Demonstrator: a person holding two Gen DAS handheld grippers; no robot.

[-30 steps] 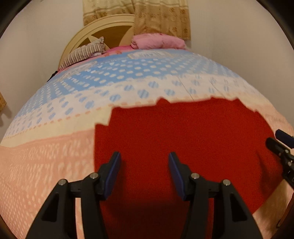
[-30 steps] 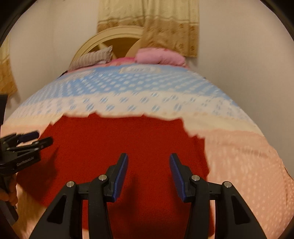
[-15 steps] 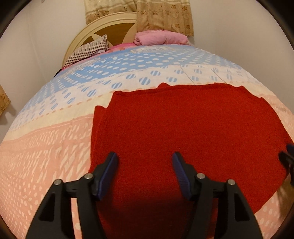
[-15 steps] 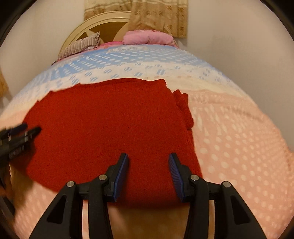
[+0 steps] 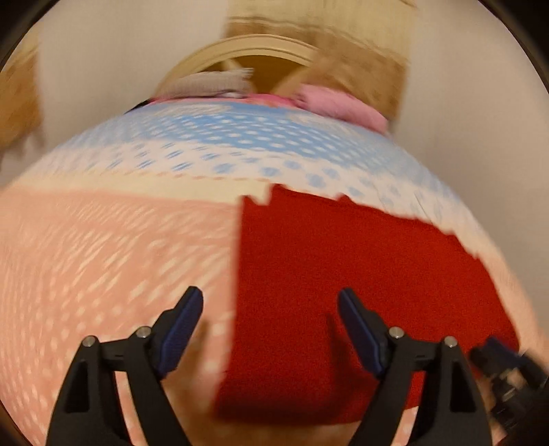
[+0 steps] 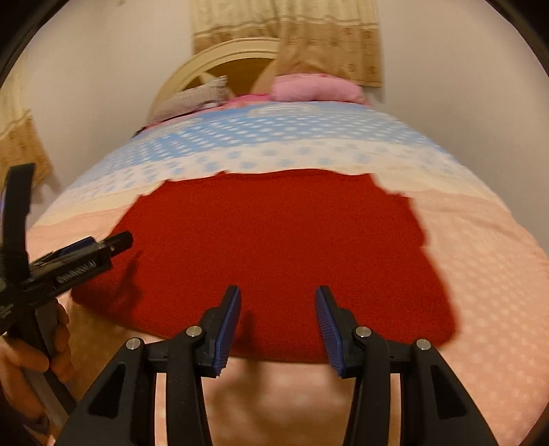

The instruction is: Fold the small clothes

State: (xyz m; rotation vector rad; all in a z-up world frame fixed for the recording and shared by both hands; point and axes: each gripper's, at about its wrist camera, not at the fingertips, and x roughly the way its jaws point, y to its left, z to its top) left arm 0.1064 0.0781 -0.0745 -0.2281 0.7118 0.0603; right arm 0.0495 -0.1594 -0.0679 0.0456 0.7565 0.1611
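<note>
A red knitted cloth (image 6: pixel 274 247) lies flat on the bed, folded into a rough rectangle. My right gripper (image 6: pixel 278 291) hovers open over its near edge with nothing between the pads. In the blurred left wrist view the red cloth (image 5: pixel 343 291) fills the right half. My left gripper (image 5: pixel 270 295) straddles the cloth's left edge with its jaws opening wide, and the pads press on nothing. The left gripper (image 6: pixel 116 242) also shows from the side at the cloth's left end, with a hand (image 6: pixel 34 360) on its handle. The right gripper (image 5: pixel 504 356) appears blurred at the lower right.
The bedspread (image 6: pixel 480 274) is pink near me and white and blue with dots farther back. A pink pillow (image 6: pixel 315 87) and a striped pillow (image 6: pixel 192 99) lie against the curved headboard (image 6: pixel 219 58). Curtains (image 6: pixel 288 27) hang behind, and walls close both sides.
The left gripper has swung left, from over the middle of the cloth to its left edge, and its jaws have widened. The right gripper has shifted left along the near edge.
</note>
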